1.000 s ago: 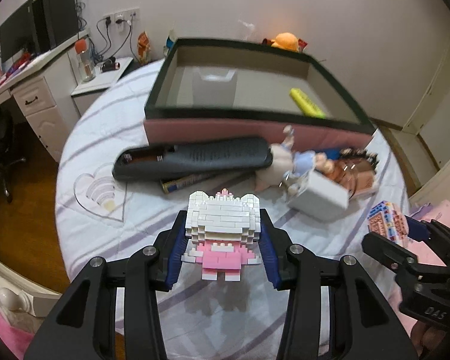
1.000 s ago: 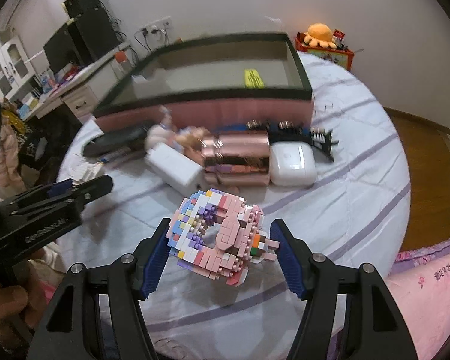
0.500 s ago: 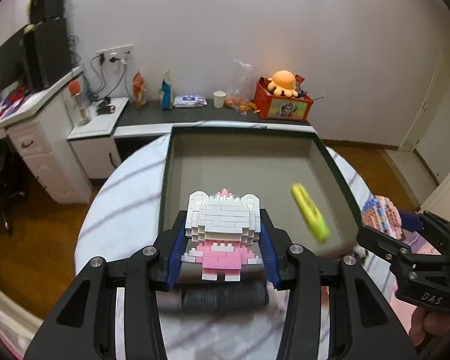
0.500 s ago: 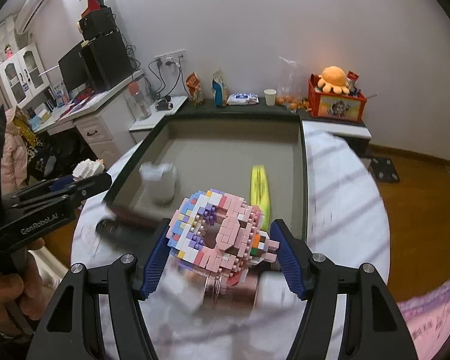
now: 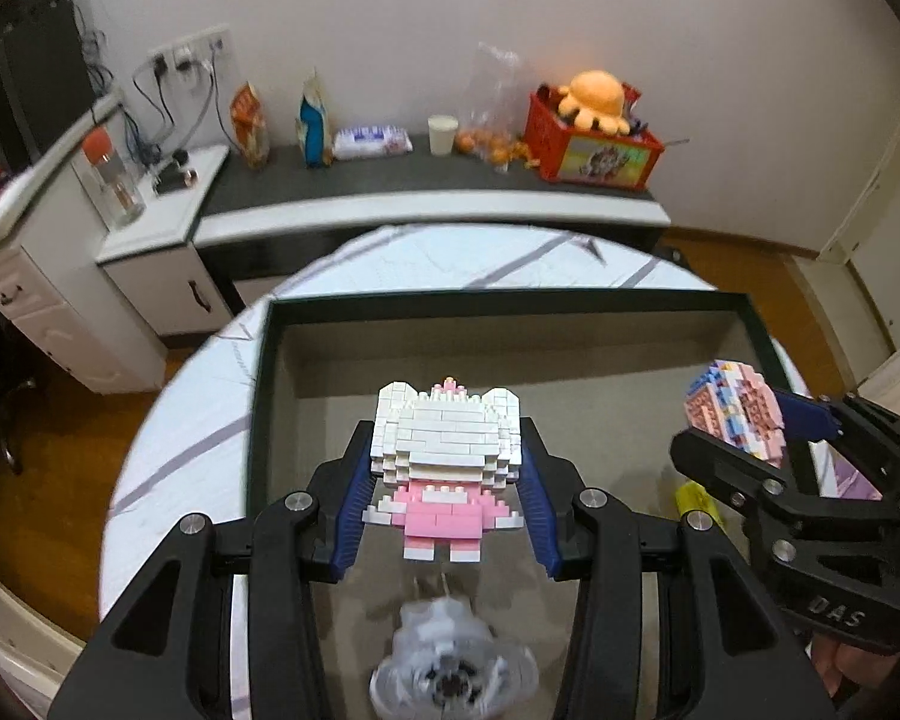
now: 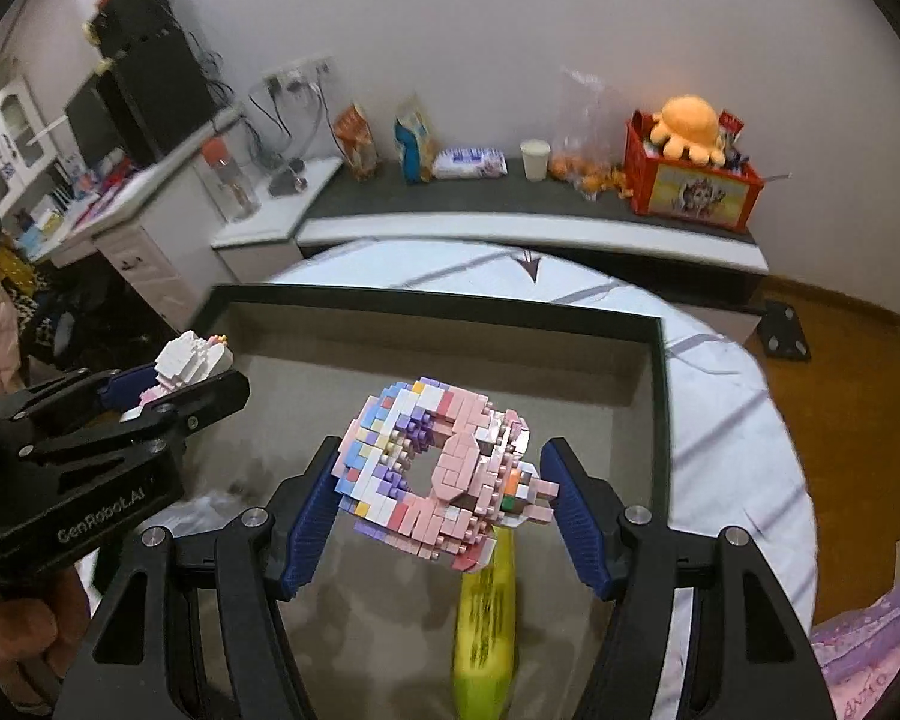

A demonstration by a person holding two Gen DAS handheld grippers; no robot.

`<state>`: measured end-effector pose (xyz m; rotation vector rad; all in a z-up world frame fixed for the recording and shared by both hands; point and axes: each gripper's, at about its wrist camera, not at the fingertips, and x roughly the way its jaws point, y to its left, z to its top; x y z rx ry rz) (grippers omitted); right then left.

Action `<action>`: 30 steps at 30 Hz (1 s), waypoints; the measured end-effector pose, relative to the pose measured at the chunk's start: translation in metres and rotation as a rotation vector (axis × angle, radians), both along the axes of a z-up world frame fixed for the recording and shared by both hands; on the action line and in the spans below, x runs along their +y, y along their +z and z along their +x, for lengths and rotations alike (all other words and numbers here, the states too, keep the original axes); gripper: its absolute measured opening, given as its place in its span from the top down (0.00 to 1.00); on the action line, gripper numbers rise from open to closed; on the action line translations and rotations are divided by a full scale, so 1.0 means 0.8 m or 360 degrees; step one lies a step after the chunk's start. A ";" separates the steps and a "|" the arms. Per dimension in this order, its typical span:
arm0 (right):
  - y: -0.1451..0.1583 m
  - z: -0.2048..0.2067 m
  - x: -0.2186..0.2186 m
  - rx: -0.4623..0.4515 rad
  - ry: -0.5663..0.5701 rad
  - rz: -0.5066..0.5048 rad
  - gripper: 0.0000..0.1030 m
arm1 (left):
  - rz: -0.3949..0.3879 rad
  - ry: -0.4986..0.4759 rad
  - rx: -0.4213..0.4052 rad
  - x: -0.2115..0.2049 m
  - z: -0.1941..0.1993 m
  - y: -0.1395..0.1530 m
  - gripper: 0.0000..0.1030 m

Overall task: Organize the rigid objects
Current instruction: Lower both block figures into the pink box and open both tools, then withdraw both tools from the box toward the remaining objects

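While both claws hang above the dark-rimmed box [image 5: 570, 300] on the round surface [image 5: 180, 432], we pinch a brick figure in each. Our left claw [image 5: 447, 498] clamps the white-and-pink block doll [image 5: 447, 450] by its sides, over the box floor. Our right claw [image 6: 444, 498] grips the pastel ring-shaped block model [image 6: 444, 474], which appears at three o'clock in the left view. A yellow tube [image 6: 486, 612] lies in the box at six o'clock below the ring; a blurred clear object [image 5: 450, 660] lies beneath the doll.
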<state>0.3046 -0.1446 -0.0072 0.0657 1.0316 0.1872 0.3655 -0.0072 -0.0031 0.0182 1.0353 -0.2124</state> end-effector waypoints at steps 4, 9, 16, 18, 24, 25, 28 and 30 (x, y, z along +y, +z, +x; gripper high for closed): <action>-0.025 0.021 -0.002 0.0096 -0.0001 -0.0023 0.34 | 0.0027 -0.0010 0.0061 -0.007 0.013 -0.018 0.55; -0.025 0.029 -0.003 0.0110 0.0001 -0.0109 0.34 | 0.0074 0.0015 0.0072 -0.012 0.016 -0.024 0.41; -0.019 0.018 -0.004 0.0077 -0.0028 -0.0098 0.27 | 0.0075 0.0083 0.0005 0.000 0.002 -0.010 0.14; -0.013 0.013 -0.006 0.0043 -0.0036 -0.0098 0.23 | 0.0064 0.0088 -0.0019 0.005 -0.006 -0.003 0.11; 0.016 -0.021 -0.009 -0.0050 -0.0045 -0.0036 0.23 | 0.0091 0.0114 -0.0126 0.006 -0.044 0.027 0.05; 0.019 -0.025 -0.010 -0.0064 -0.0047 -0.0029 0.23 | 0.0094 0.0121 -0.0141 0.006 -0.050 0.032 0.05; 0.037 -0.050 -0.010 -0.0112 -0.0055 -0.0006 0.23 | 0.0071 0.0138 -0.0186 0.015 -0.078 0.050 0.04; 0.051 -0.070 -0.013 -0.0156 -0.0064 0.0013 0.21 | 0.0061 0.0165 -0.0220 0.020 -0.099 0.064 0.04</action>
